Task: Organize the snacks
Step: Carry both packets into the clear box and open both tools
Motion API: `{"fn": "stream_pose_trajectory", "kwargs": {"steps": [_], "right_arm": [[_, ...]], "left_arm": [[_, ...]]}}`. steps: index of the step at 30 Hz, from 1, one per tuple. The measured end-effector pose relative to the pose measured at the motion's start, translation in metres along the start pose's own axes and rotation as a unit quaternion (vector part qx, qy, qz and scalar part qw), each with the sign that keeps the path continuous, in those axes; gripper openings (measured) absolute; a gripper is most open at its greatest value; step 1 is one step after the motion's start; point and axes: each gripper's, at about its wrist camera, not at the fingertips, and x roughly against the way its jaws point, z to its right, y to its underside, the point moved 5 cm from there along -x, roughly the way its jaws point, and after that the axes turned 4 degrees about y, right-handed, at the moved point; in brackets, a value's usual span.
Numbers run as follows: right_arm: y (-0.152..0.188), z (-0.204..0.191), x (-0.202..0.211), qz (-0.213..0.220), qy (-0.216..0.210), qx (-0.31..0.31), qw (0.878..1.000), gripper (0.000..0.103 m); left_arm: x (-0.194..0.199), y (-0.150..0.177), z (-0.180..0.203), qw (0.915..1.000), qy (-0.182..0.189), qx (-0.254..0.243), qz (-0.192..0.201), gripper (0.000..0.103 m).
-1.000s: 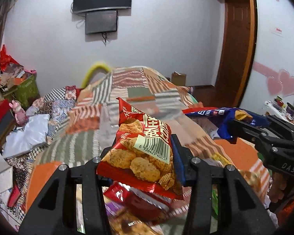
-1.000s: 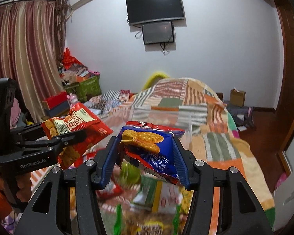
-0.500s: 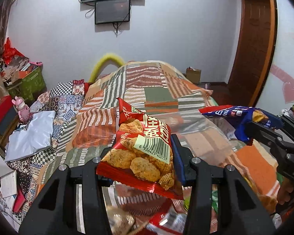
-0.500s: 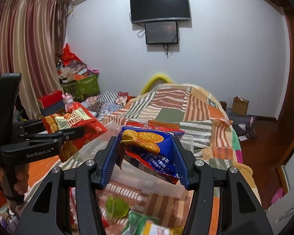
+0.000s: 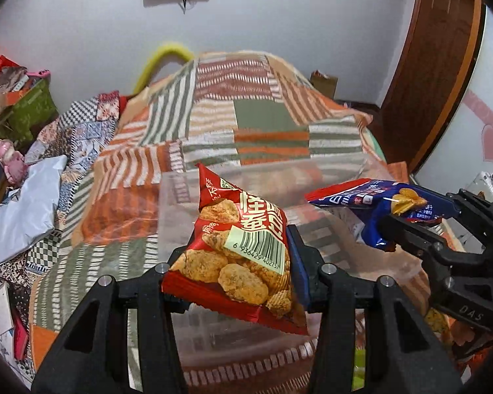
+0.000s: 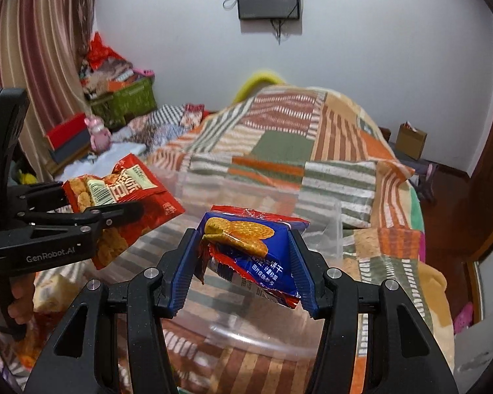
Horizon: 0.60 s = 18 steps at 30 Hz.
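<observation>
- Left wrist view: the left tool (image 5: 238,262) is clamped on a red snack bag (image 5: 238,256) printed with fried pieces and a barcode; the bag stands up between the two fingers, its top corner tilted to the left.
- Under and beyond the bag sits a clear plastic bin (image 5: 180,184) on the bed (image 5: 246,124), which is covered with a striped patchwork blanket.
- At the right edge the right tool (image 5: 407,216) reaches in, clamped on a blue biscuit pack (image 5: 368,200) held over the bin's right side.
- Right wrist view: the right tool (image 6: 246,269) pinches the blue biscuit pack (image 6: 256,252) between its blue pads (image 6: 182,272), the pack crumpled and tilted.
- The clear bin's rim (image 6: 253,344) curves just below the pack.
- At the left, the left tool (image 6: 92,207) holds the red snack bag (image 6: 128,203) over the bin's left side; part of a hand (image 6: 19,302) grips its handle.
- The two packs are apart, side by side.
</observation>
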Motion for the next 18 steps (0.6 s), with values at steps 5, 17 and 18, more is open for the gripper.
{"fn": "stream_pose_trajectory", "kwargs": {"steps": [5,17,18], "right_arm": [[0.002,-0.002,-0.014,-0.029,-0.003,0.011,1.000,0.051],[0.010,-0.008,-0.031,-0.069,0.007,0.028,0.997,0.054],[0.008,-0.009,-0.028,-0.066,0.010,0.029,0.997,0.055]], "left_arm": [[-0.022,0.001,0.000,0.9997,0.001,-0.002,-0.023,0.047],[-0.034,0.006,0.000,0.9984,0.002,-0.007,-0.056,0.048],[-0.033,0.005,0.000,0.9985,0.003,-0.006,-0.055,0.049]]}}
